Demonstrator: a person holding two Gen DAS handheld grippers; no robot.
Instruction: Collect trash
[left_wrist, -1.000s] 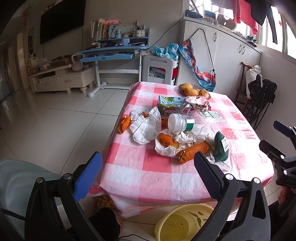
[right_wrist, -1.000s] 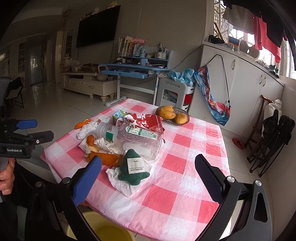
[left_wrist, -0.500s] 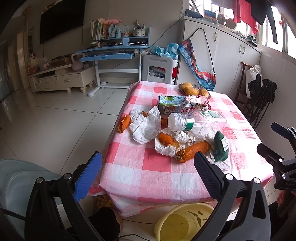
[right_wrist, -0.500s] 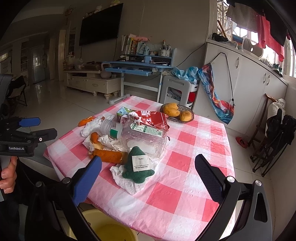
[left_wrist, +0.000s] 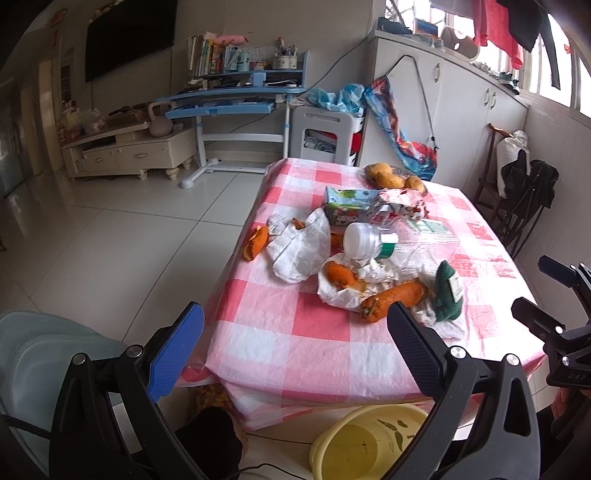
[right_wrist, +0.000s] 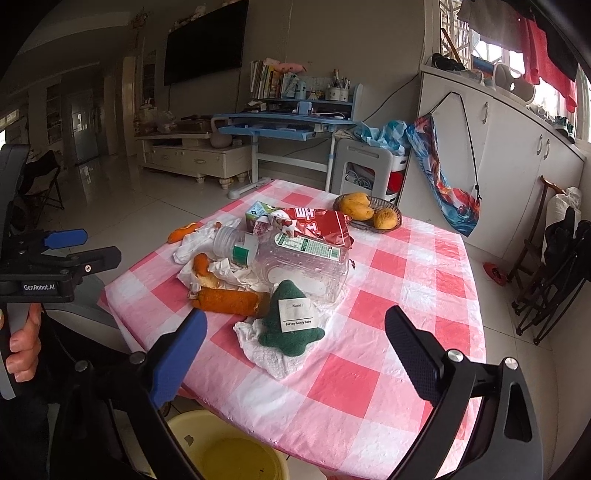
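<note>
From your left wrist view, your left gripper (left_wrist: 295, 347) hangs off the tabletop's (left_wrist: 295, 332) near edge, fingers apart and empty; the trash pile (left_wrist: 354, 266) sits mid-cloth, bare checks before it.

From your right wrist view, your right gripper (right_wrist: 295, 339) fingers are closing, nothing between them; yellow basin (right_wrist: 229, 450) sits below the edge.

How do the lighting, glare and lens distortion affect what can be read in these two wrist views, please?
Left wrist view: window daylight washes out the pink-and-white checked tablecloth near the clear plastic bottle; straight edges bow toward the dark fisheye corners. Right wrist view: even light, and the green tree-shaped felt toy is sharp, its tag partly legible; the far hallway is dim.
</note>
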